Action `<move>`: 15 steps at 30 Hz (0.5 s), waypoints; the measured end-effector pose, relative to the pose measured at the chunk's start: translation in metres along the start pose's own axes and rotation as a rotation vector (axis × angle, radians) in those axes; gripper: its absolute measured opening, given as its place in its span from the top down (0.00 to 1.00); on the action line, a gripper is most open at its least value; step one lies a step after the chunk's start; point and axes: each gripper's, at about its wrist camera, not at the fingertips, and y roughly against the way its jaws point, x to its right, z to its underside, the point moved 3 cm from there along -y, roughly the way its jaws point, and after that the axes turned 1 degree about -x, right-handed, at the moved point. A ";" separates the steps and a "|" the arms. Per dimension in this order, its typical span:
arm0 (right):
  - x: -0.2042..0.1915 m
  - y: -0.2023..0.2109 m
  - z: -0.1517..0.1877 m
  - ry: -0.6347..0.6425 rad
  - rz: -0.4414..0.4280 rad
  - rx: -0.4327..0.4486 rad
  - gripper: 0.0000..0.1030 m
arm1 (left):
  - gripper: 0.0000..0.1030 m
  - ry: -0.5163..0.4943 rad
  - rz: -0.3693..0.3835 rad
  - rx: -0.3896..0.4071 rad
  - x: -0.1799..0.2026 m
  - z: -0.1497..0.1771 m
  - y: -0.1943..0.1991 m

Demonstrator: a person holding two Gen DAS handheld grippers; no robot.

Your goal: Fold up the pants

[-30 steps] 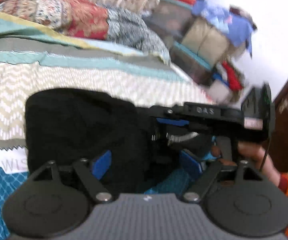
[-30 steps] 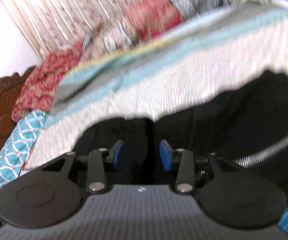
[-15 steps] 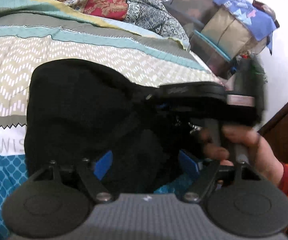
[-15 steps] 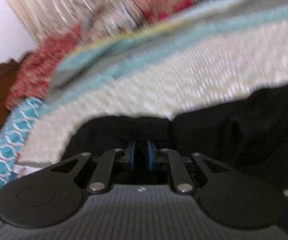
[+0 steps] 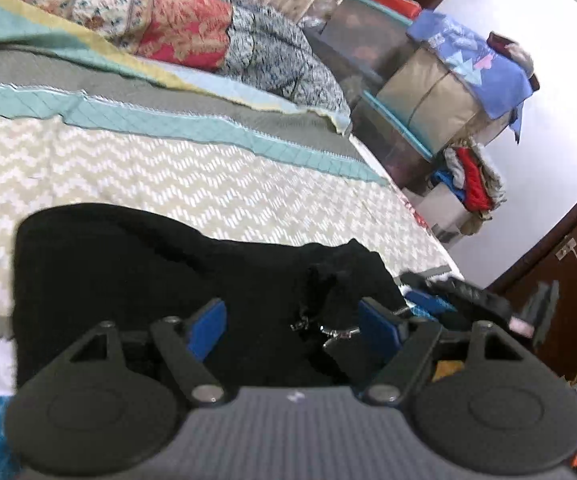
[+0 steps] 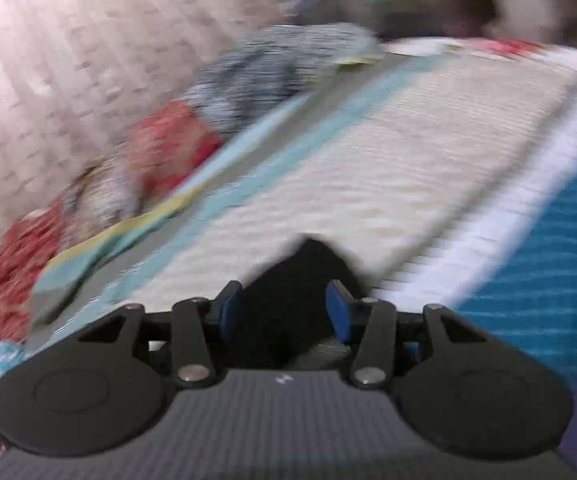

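The black pants (image 5: 160, 272) lie folded in a dark heap on the chevron bedspread (image 5: 168, 168). My left gripper (image 5: 292, 320) is open, its blue pads spread just above the near edge of the pants, with a metal clasp (image 5: 328, 330) between them. My right gripper (image 6: 284, 306) is open, with a corner of the black pants (image 6: 300, 272) showing between its blue pads; that view is blurred. The right gripper's body also shows low at the right of the left wrist view (image 5: 468, 296).
Patterned pillows (image 5: 148, 20) lie at the head of the bed. Stacked storage boxes and clothes (image 5: 428, 92) stand beyond the bed's right side. A wooden door (image 5: 568, 280) is at the far right. A blue patterned cloth (image 6: 548, 272) covers the bed's near part.
My right gripper shut on the pants, then opened and swung off to the right edge. The pants now lie flatter. My left gripper stayed open.
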 end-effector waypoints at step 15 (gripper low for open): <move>0.043 0.000 0.013 -0.208 -0.153 -0.126 0.69 | 0.29 0.003 0.005 -0.130 0.031 0.009 -0.052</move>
